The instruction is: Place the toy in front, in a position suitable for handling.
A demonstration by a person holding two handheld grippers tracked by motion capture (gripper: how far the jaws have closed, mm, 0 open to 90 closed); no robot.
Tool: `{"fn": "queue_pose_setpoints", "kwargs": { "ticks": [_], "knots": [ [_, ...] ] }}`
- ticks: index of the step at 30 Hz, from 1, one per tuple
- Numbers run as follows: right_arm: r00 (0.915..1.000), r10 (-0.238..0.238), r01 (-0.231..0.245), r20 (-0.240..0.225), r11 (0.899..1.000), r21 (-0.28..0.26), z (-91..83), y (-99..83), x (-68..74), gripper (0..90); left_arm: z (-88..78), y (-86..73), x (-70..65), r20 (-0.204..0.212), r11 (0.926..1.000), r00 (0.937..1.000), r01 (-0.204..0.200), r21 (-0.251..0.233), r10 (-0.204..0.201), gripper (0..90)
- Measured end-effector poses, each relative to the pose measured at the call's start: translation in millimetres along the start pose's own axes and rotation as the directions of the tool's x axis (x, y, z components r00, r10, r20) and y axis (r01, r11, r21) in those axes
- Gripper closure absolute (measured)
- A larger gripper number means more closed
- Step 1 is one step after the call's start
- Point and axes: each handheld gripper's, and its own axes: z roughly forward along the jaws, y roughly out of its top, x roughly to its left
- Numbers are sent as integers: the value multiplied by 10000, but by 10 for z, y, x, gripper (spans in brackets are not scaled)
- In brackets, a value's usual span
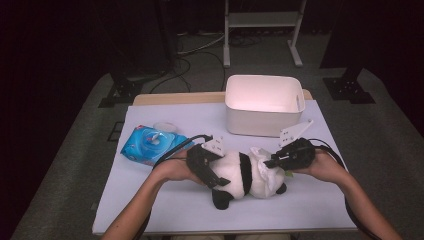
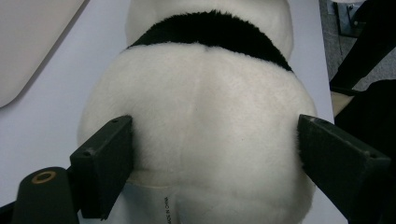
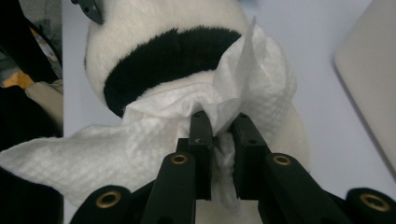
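- Plush panda (image 1: 245, 175) lying on its side near the front edge of the white-covered desk (image 1: 150, 205), a little right of the middle, black band across the body, one black foot pointing toward the front edge.
- Left gripper (image 1: 210, 172) spread wide around the panda's white rump; both black pads (image 2: 105, 163) pressed into the fur on either side, clamping the toy. Sewn-in label peeking out at the seam below.
- Right gripper (image 1: 274, 162) nearly pressed together, pinching a crumpled white wipe (image 3: 187, 121) between the jaw tips.
- Wipe draped over the panda's upper body, touching the fur just beside the black band, one corner sticking up, a long flap trailing to the left in the right gripper view.
- Blue wipes pack (image 1: 150, 144) flat near the left edge of the desk, well apart from the panda, lid flap open on top.
- White rectangular bin (image 1: 264, 102) at the back edge, right of centre, just behind the right gripper.
- Both forearms entering over the front edge, black cables trailing back along them.
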Motion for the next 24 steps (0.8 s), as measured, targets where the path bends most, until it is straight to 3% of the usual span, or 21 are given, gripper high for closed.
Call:
{"fn": "queue_pose_setpoints", "kwargs": {
  "ticks": [12, 20, 24],
  "knots": [
    [9998, 129, -130, -119, 9999, -39, -15, -168, 210, 799, -144, 132, -13, -99, 10000, 9999, -20, -31, 20, 117],
    [9995, 107, -111, -291, 9999, -114, -36, -268, 318, 798, -58, 153, -22, 258, 9999, 9996, 80, 81, -82, 94],
    [9997, -19, 15, -247, 9999, -139, -43, -275, 345, 798, -37, 136, -55, 303, 9999, 9995, -102, 88, 99, 134]
  ]
}}
